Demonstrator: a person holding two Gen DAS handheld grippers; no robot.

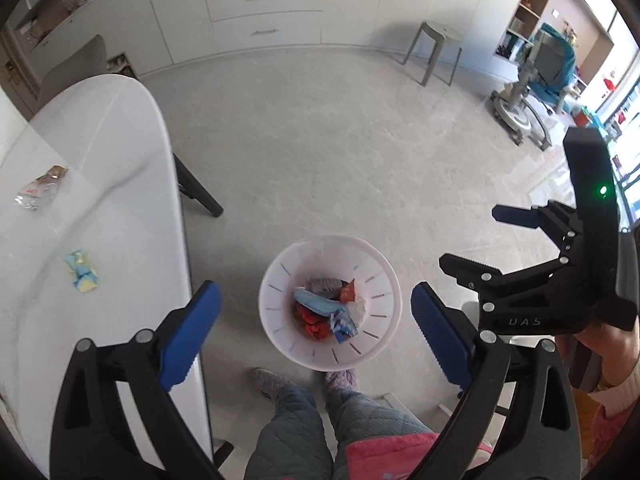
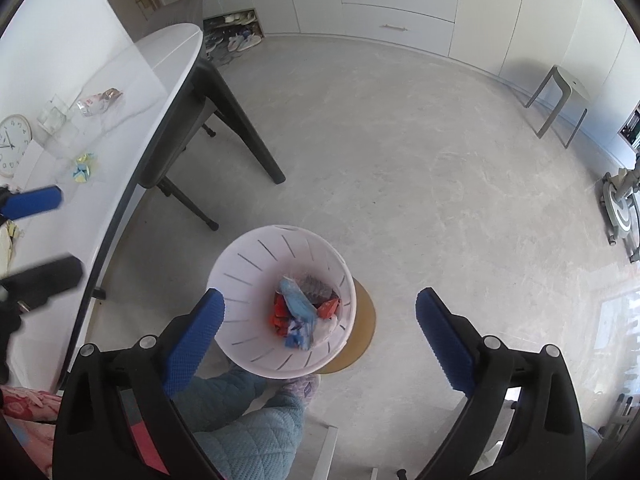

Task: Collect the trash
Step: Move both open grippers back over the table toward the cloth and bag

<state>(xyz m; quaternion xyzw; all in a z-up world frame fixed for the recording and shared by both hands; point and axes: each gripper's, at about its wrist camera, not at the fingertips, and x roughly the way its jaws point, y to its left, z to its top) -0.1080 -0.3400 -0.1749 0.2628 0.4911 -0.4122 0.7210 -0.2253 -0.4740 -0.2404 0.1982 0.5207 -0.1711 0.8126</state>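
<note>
At the far left edge of the right wrist view we see a white clock (image 2: 11, 145) lying on the white table (image 1: 120, 128), with a clear glass (image 2: 54, 118) just beside it. Further along the table lies a clear wrapper (image 1: 42, 189) with a brown end, and nearer the table's front edge a yellow and blue wrapper (image 1: 82, 272); both are well apart from each other and nothing touches them. Our left gripper (image 1: 316, 316) hangs with its blue pads (image 1: 188, 332) spread wide and nothing between them, one pad over the table's edge. Between the pads, down on the floor (image 1: 340, 152), stands the white bin (image 1: 280, 272), resting on a round wooden stool (image 2: 366, 320), holding blue, red and white wrappers (image 1: 326, 310) at its bottom. Our slippers (image 1: 272, 382) touch the floor just below the bin. To the right, our right gripper (image 2: 320, 324) is also spread wide and empty, above the bin. A grey stool (image 1: 438, 46) stands far off by the white cabinets (image 1: 264, 0).
</note>
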